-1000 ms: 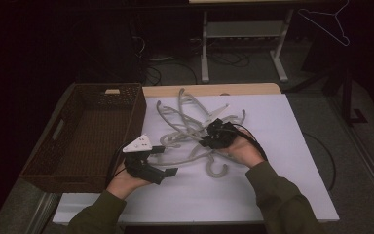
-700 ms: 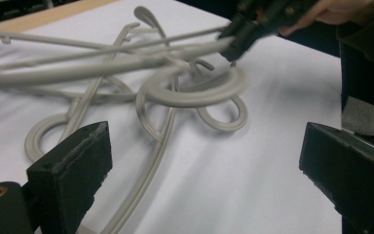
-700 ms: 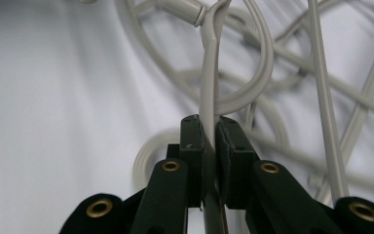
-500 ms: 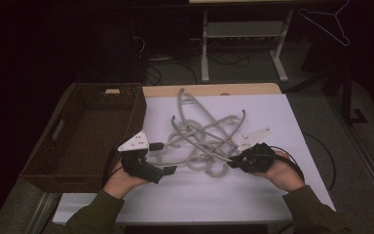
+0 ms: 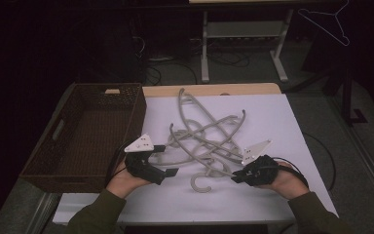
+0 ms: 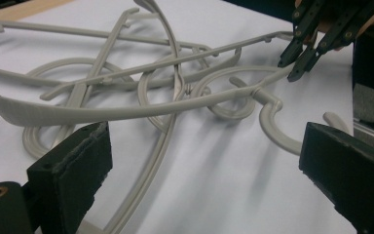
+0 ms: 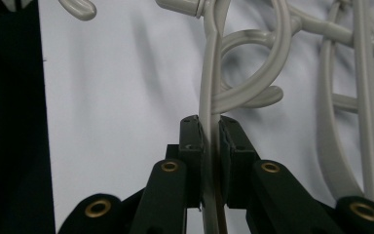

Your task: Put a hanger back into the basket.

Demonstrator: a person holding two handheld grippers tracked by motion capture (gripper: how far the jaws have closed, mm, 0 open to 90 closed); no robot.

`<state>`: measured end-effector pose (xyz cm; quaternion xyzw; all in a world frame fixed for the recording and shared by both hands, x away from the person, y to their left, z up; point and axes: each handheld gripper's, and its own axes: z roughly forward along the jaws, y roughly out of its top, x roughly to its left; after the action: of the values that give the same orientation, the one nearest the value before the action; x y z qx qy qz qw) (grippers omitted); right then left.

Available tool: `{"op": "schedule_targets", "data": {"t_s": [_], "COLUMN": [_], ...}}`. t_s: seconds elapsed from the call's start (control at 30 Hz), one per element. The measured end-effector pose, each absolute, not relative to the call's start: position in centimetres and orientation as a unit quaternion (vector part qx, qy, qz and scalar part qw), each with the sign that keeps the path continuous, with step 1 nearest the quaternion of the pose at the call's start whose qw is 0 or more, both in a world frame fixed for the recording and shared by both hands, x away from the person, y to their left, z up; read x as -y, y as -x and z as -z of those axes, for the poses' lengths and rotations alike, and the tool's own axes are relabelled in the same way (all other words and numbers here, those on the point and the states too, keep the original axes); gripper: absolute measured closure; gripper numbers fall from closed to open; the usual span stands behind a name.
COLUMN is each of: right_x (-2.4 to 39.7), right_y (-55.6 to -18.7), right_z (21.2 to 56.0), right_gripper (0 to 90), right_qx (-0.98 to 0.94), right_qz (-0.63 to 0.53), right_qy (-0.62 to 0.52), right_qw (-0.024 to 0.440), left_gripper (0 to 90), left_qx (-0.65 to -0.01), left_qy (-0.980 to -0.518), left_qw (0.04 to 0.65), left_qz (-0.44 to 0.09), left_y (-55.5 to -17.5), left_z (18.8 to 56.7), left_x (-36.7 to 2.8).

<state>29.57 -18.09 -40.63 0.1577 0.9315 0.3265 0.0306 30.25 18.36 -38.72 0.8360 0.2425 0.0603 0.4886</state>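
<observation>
Nearest the person, two forearms in olive sleeves [image 5: 95, 218] come in over the near table edge.

Left gripper [image 5: 163, 160]: held at near left, just right of the basket; jaws stand wide apart with nothing between them. In the left gripper view the two black pads [image 6: 73, 168] frame the hangers without touching them. A grey three-cornered plate sits on top.

Right gripper [image 5: 235, 177]: held at near right; jaws clenched on the thin arm of one grey hanger [image 7: 209, 92], the bar pinched between both pads in the right gripper view. In the left gripper view its jaw tips [image 6: 297, 56] meet that same hanger's end.

Hangers [image 5: 207, 141]: a tangled heap of pale grey plastic clothes hangers, lying on the white table cover [image 5: 272, 117] at the middle of the table, between the two grippers and reaching toward the far edge. One hook [image 5: 200, 183] curls out at the near side, just left of the right gripper.

Basket [image 5: 61, 146]: dark brown woven, rectangular, on the left side of the table, apart from the hangers.

Far: bare wooden table edge [image 5: 209, 89]; beyond it a white stand [image 5: 243, 36] on the dark floor, cables, and a wire hanger [image 5: 324, 22] at far right.

No brand, label or writing can be read on any item.
</observation>
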Motion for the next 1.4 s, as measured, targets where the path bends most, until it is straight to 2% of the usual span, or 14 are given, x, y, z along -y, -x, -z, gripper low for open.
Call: {"op": "schedule_targets", "data": {"t_s": [0.57,0.7,0.73,0.77,0.87,1.0,1.4], "right_x": [18.9,19.4,19.4,19.5,19.9,20.5,20.8], "right_y": [-29.3,-29.5,-29.5,-29.5,-29.4,-29.2,-29.3], "right_z": [42.6,42.4,42.4,42.3,41.9,41.1,39.9], "right_gripper": [79.4,63.5,63.5,59.6,44.6,30.3,25.6], "right_qx": [-0.953,-0.945,-0.945,-0.943,-0.932,-0.907,-0.878], "right_qz": [-0.281,-0.300,-0.300,-0.304,-0.329,-0.364,-0.410], "right_qy": [-0.113,-0.129,-0.129,-0.134,-0.155,-0.213,-0.247], "right_qw": [-0.015,-0.028,-0.028,-0.027,-0.008,0.001,0.018], "left_gripper": [6.6,8.0,8.0,9.5,10.4,16.9,38.4], "left_qx": [-0.217,-0.211,-0.211,-0.209,-0.202,-0.178,-0.070], "left_qy": [-0.864,-0.872,-0.872,-0.874,-0.878,-0.888,-0.929], "left_qw": [0.451,0.440,0.439,0.437,0.430,0.421,0.360], "left_qz": [-0.047,-0.048,-0.049,-0.048,-0.051,-0.055,-0.049], "left_y": [-30.5,-30.7,-30.8,-30.9,-31.0,-31.4,-33.1], "left_z": [40.1,40.4,40.6,40.6,40.7,40.5,40.8], "left_x": [-17.2,-17.0,-16.9,-16.8,-16.4,-15.4,-11.7]}}
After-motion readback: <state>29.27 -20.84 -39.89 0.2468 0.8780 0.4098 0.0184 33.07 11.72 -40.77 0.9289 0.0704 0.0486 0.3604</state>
